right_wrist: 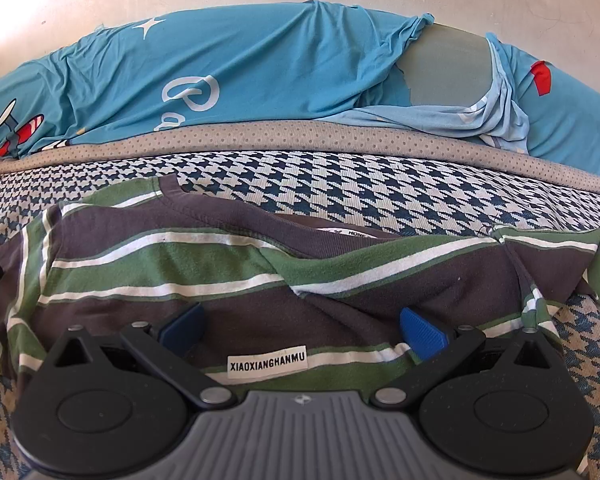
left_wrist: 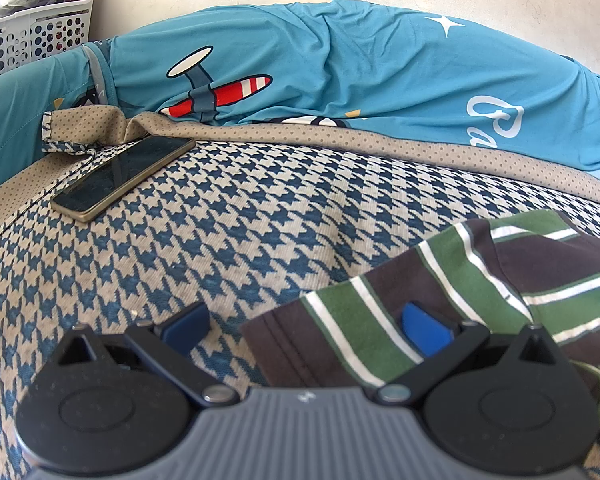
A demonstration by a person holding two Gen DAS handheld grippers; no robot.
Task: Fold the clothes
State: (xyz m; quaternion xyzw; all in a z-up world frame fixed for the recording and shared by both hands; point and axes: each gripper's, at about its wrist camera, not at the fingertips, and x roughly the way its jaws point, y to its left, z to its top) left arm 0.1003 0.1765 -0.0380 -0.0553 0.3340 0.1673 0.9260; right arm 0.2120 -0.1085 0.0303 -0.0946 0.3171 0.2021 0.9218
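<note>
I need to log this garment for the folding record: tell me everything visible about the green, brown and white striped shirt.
The green, brown and white striped shirt looks like soft knit cotton, with a brown ribbed collar and a white label reading XIAOXIANGHANMU. It lies rumpled, partly folded, on the houndstooth cover. The open right gripper straddles its near hem; the open left gripper meets one edge.

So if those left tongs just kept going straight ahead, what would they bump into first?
Probably the edge of the striped shirt, which already lies between the open left tongs. Beyond it there is only houndstooth cover; depth is hard to judge.
</note>
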